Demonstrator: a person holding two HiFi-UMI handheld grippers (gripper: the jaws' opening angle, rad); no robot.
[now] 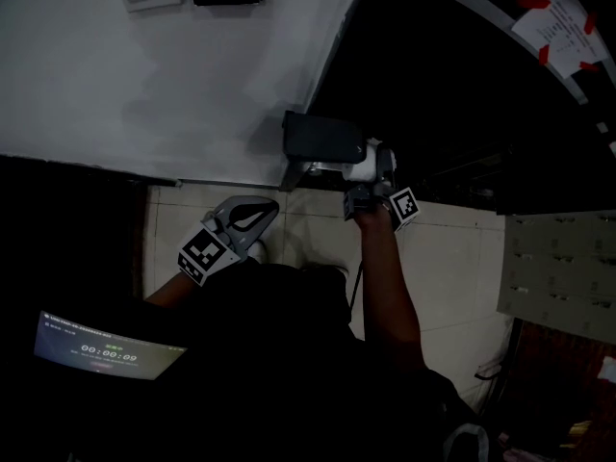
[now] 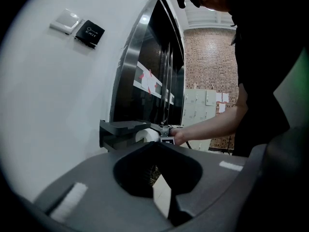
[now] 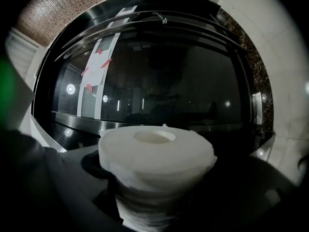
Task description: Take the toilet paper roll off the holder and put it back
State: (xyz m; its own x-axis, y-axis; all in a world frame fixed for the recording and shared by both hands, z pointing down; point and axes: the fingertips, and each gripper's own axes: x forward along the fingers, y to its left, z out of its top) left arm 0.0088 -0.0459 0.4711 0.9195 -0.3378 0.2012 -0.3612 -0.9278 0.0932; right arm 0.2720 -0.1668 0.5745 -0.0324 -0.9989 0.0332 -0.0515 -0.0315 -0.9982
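Right hand-held gripper [image 1: 370, 173] is clenching the roll [image 3: 157, 161] just right of the holder [image 1: 322, 138], the roll's long axis seemingly lying in line with it, while the left hand-held gripper [image 1: 252, 212], closed on nothing, is hanging below and left of the holder, farther off.

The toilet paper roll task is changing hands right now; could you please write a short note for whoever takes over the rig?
Right gripper: jaws shut on the toilet paper roll, at the end of the wall holder.
Left gripper: jaws together, empty, held apart from the holder.
Done: the roll is grasped. Whether it is clear of the holder cannot be told from these views.
Left: if it is not off yet, draw it off; then seat it back on the holder and open the jaws.
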